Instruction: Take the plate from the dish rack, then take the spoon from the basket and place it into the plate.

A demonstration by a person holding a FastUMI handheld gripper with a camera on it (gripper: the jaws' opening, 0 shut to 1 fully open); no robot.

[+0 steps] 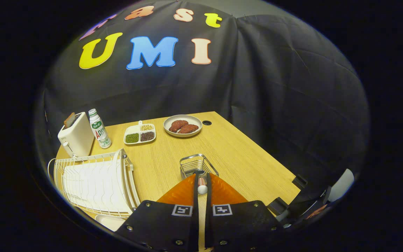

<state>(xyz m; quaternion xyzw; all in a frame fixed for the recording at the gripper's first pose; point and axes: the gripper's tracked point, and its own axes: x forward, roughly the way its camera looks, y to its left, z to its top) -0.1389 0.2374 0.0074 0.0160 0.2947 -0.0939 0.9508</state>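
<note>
The gripper [202,182] has its fingers nearly closed on the spoon [202,189], apparently clamping its handle; only a pale rounded end shows in the narrow gap. The wire basket [198,164] stands just beyond the fingertips. The plate [110,222], largely cut off, lies beside the white dish rack [94,183].

SURFACE: I see a light wooden table [243,154] | REAR: toaster [75,139], bottle [99,128], divided tray of beans [139,133], plate of meat patties [182,125] | NEAR: white dish rack [94,182], wire basket [198,164], white plate [110,222] beside the rack.
</note>
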